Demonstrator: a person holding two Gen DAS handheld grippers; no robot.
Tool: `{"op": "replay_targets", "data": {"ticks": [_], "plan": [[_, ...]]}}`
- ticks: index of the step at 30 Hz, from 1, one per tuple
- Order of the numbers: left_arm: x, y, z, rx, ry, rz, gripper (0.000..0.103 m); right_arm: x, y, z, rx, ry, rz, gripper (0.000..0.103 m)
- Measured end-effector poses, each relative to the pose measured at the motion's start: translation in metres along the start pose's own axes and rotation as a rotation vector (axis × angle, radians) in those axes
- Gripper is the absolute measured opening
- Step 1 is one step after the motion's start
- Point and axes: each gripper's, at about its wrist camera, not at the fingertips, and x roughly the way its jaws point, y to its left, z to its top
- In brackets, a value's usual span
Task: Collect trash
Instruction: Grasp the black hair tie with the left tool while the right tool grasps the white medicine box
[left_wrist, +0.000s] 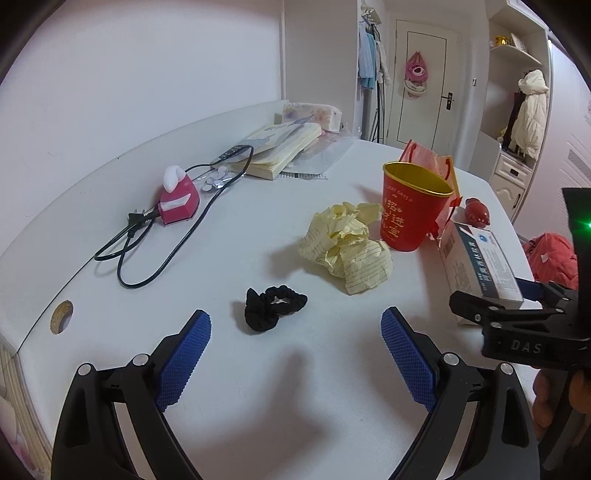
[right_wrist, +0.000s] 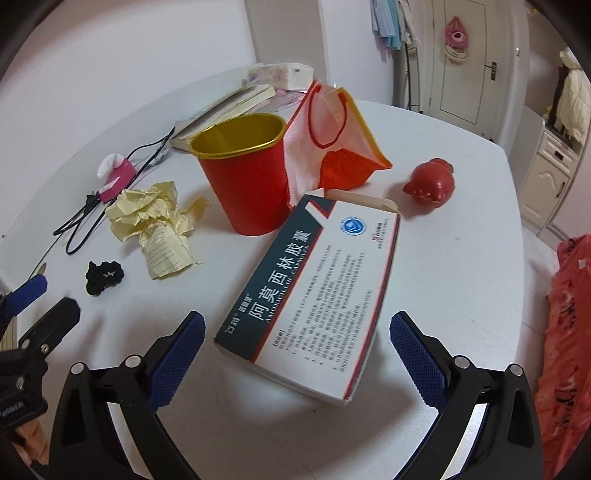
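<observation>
Left gripper (left_wrist: 295, 354): jaws wide, empty, above black scrunchie (left_wrist: 273, 306) | Right gripper (right_wrist: 297, 354): jaws wide, straddling medicine box (right_wrist: 314, 295) flat on counter (right_wrist: 443, 277) | Crumpled yellow paper (left_wrist: 347, 247) beside red cup (left_wrist: 413, 206) | Risk: box likely slides from a shallow pinch; cup may tip.
</observation>
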Motion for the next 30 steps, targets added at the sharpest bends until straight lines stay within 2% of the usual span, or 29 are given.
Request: {"op": "replay_targets", "data": {"ticks": [1, 2, 6, 11, 13, 16, 17, 18, 19, 23, 24, 30], "plan": [[0.003, 0.001, 0.001, 0.0, 0.003, 0.002, 0.092, 0.001, -0.003, -0.001, 0.011, 0.004, 0.014, 0.082], [0.005, 0.003, 0.001, 0.002, 0.007, 0.001, 0.092, 0.003, -0.006, -0.001, 0.024, 0.015, 0.032, 0.079], [0.017, 0.006, 0.004, 0.012, 0.02, 0.01, 0.092, -0.001, -0.019, -0.002, 0.037, 0.008, 0.096, 0.076], [0.032, 0.013, 0.006, 0.006, 0.039, 0.017, 0.089, -0.006, -0.028, -0.006, 0.018, -0.001, 0.124, 0.075], [0.04, 0.015, 0.007, -0.005, 0.075, -0.005, 0.067, -0.01, -0.032, -0.008, 0.014, -0.006, 0.139, 0.075], [0.043, 0.017, 0.005, -0.02, 0.106, 0.007, 0.062, -0.015, -0.033, -0.008, -0.005, -0.026, 0.144, 0.075], [0.044, 0.017, 0.004, -0.018, 0.121, 0.01, 0.058, -0.018, -0.034, -0.009, -0.008, -0.033, 0.147, 0.075], [0.045, 0.016, 0.003, -0.018, 0.133, 0.006, 0.046, -0.02, -0.034, -0.01, -0.012, -0.039, 0.151, 0.074], [0.045, 0.016, 0.001, -0.015, 0.135, 0.014, 0.041, -0.023, -0.035, -0.01, -0.015, -0.045, 0.156, 0.074], [0.043, 0.02, 0.001, -0.038, 0.139, 0.021, 0.027, -0.032, -0.034, -0.013, -0.047, -0.078, 0.165, 0.073], [0.043, 0.021, 0.001, -0.051, 0.138, 0.017, 0.021, -0.034, -0.033, -0.014, -0.058, -0.085, 0.167, 0.073], [0.044, 0.023, 0.003, -0.061, 0.136, 0.014, 0.013, -0.046, -0.038, -0.024, -0.062, -0.089, 0.21, 0.072]]}}
